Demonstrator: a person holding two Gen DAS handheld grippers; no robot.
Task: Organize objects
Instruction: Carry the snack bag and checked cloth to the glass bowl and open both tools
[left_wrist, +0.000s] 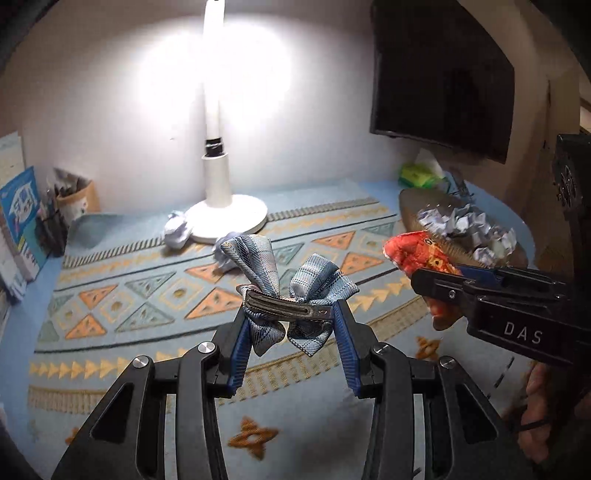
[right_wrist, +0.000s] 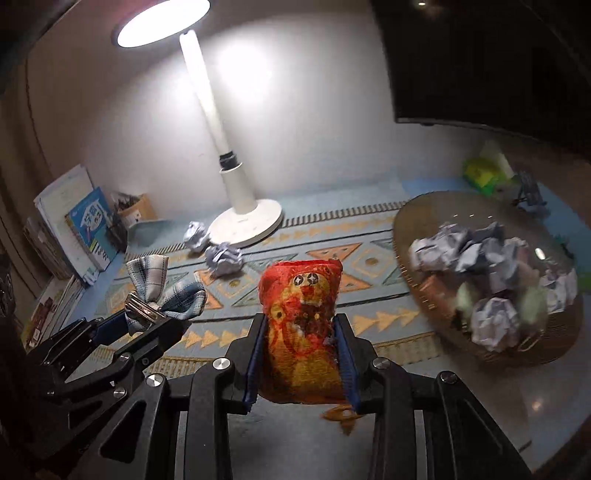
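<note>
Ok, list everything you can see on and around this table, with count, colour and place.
hair bow clip: one, blue plaid, clamped in left tongs, off the mat
pouch: one, red and yellow, clamped in right tongs
paper balls: two, pale grey-blue, on mat by lamp base
basket: one, brown woven, right side, holding several more paper balls
lamp: one, white, lit, at the back
mat: one, blue with orange triangles, covering table
books: a stack, mostly blue and white, far left
screen: one, dark, upper right
left tongs: shut on bow clip
right tongs: shut on pouch

both wrist views look down, sharing lamp (left_wrist: 221, 206).
</note>
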